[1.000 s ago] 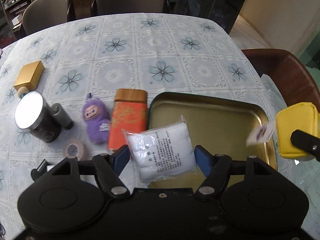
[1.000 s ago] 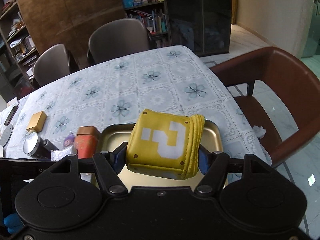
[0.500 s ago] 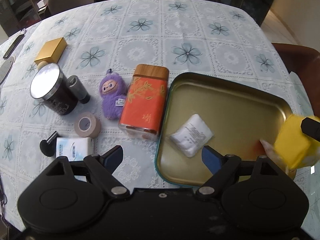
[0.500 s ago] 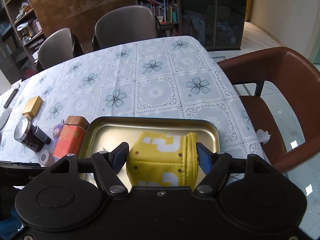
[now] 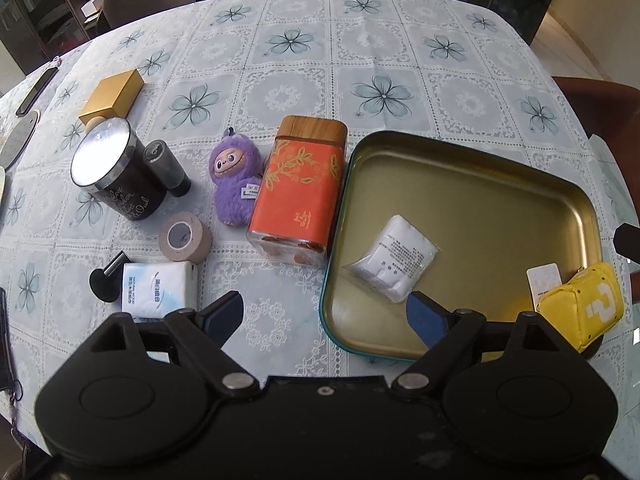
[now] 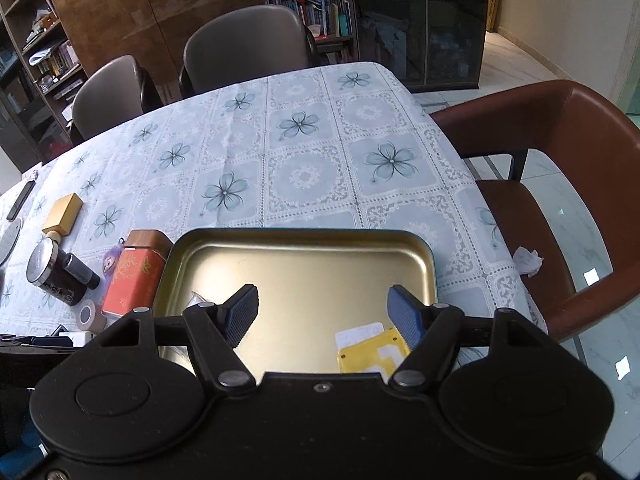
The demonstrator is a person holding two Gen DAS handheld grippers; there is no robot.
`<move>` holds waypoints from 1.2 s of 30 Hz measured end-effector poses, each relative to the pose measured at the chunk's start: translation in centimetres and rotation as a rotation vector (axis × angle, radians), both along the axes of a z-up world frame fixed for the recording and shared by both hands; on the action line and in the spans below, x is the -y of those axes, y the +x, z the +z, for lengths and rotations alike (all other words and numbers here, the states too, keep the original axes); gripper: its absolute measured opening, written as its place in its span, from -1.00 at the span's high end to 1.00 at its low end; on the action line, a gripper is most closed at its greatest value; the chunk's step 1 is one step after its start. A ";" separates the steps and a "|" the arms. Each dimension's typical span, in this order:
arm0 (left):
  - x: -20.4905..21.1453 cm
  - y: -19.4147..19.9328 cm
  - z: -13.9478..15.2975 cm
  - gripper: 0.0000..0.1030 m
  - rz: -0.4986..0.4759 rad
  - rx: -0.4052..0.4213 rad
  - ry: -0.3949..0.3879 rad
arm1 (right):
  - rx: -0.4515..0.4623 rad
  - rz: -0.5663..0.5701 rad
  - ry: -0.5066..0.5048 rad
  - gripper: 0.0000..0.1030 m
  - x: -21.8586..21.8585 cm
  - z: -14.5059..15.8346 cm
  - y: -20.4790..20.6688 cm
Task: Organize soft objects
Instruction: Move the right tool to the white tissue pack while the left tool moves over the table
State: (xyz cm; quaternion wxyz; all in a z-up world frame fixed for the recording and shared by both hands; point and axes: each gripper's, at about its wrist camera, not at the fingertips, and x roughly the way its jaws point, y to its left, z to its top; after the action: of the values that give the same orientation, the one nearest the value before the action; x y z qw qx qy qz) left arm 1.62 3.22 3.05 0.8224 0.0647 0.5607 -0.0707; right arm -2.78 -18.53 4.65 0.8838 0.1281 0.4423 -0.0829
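A: Where do we stand on the soft things?

B: Two are in the gold tray (image 5: 472, 168): the white cotton pack (image 5: 394, 264) lies flat near its middle, and the yellow question-mark pouch (image 5: 580, 312) sits in the near right corner, leaning on the rim. I'd say both were dropped there because the tray is the collecting spot.

A: And your tools?

B: My left hand-held gripper (image 5: 324, 312) is spreading, its jaws opening with nothing between them; it hangs over the desk (image 5: 360, 52) at the tray's near left rim. My right hand-held gripper (image 6: 322, 312) stands spread above the tray, pinching nothing, the pouch just below its right pad.

A: What's left?

B: The purple plush doll (image 5: 236, 184) lies beside the orange tin (image 5: 300, 188), touching it, I think. The tissue pack (image 5: 160, 288) and tape roll (image 5: 185, 238) sit nearer me. I judge the doll comes next.

A: Anything you can't read?

B: The pouch is mostly hidden under the right tool's body, and its white tag (image 6: 360, 334) is half covered. The pack's print is too small to read.
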 end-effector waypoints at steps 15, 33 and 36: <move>-4.6 -0.9 -1.1 -0.72 0.034 -0.051 0.018 | -0.037 0.027 0.018 -0.34 -4.1 -0.2 0.6; -24.5 2.3 -3.3 -0.73 0.212 -0.094 0.057 | -0.110 0.205 0.038 -0.34 -21.5 -1.1 4.0; -28.0 3.0 -4.2 -0.73 0.239 -0.109 0.077 | -0.137 0.248 0.036 -0.33 -25.0 -2.0 4.7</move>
State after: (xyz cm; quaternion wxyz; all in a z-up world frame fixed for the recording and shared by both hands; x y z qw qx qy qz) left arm 4.58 31.20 -1.11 0.7902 0.0252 0.6106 0.0461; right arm 1.96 6.43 2.69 0.8527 0.0822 0.5152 0.0264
